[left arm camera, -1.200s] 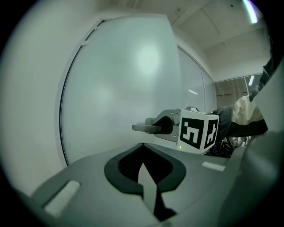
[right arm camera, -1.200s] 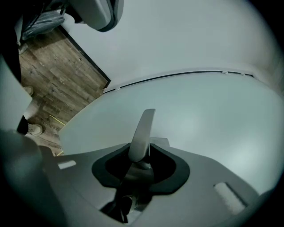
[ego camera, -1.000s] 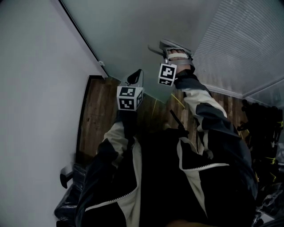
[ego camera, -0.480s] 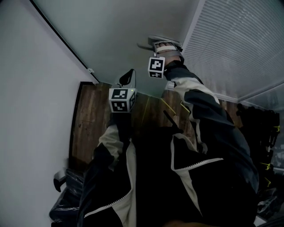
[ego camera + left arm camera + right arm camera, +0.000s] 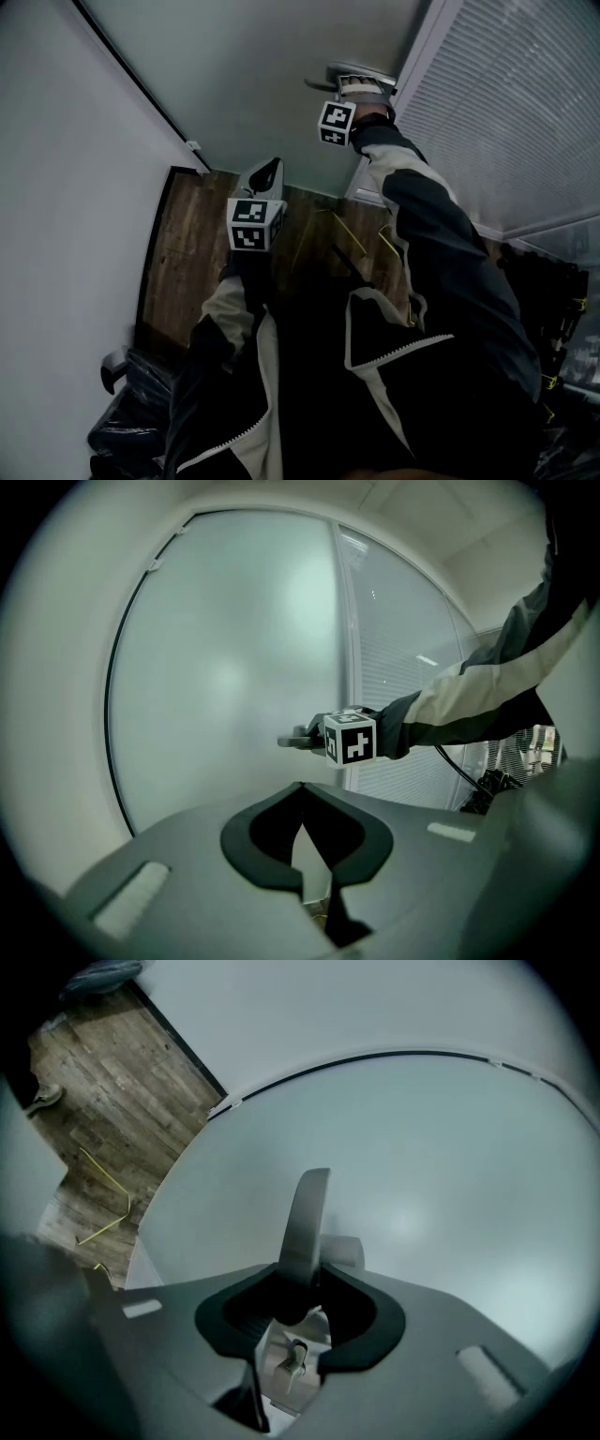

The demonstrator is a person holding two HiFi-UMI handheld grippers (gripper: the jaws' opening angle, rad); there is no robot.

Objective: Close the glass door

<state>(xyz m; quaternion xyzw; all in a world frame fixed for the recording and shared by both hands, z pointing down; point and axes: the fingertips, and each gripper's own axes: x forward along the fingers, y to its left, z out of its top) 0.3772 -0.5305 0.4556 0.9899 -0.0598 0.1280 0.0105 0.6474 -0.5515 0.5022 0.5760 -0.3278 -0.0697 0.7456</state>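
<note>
The frosted glass door (image 5: 262,84) fills the top of the head view. Its grey lever handle (image 5: 361,71) sits close to the white frame of the blinds panel. My right gripper (image 5: 362,86) reaches out to it at arm's length. In the right gripper view the handle (image 5: 306,1208) stands upright between the jaws of the right gripper (image 5: 302,1277); they are closing and the pads press on it. My left gripper (image 5: 269,172) hangs lower, short of the glass, jaws shut on nothing. From the left gripper (image 5: 300,789) I see the door (image 5: 225,667) and handle (image 5: 296,742).
A white wall (image 5: 56,187) runs along the left. A panel with blinds (image 5: 506,112) stands to the right of the door. Wood floor (image 5: 187,244) lies below, with yellow cable (image 5: 352,234), black bags (image 5: 131,422) at lower left and dark gear (image 5: 553,309) at right.
My right gripper has carried the handle toward the blinds panel's frame, and the door has swung with it. The left gripper has shifted a little along the door.
</note>
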